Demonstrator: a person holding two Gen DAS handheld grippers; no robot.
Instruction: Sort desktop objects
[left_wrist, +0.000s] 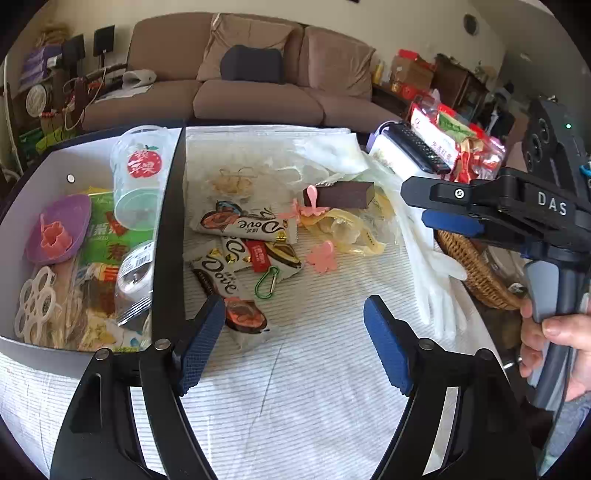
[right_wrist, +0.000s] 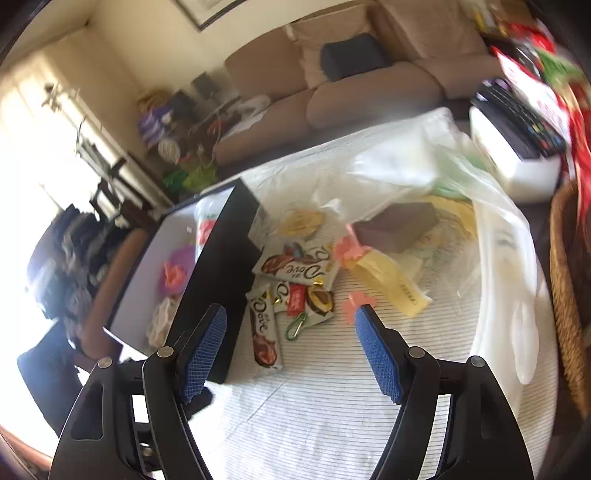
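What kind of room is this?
Most likely a living room at home: a big brown sofa with cushions stands behind the table, and a TV remote lies nearby.

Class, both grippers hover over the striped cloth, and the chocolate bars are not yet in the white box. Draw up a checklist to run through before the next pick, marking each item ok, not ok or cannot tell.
1. Left gripper open and empty: ok.
2. Right gripper open and empty: ok.
3. Nearest chocolate bar uncovered from above: ok.
4. Green clip clear of the bars: not ok, it lies against a wrapper.
5. White box has free space: cannot tell, it is crowded.
6. Plastic cup in the box upright: not ok, it is tipped.
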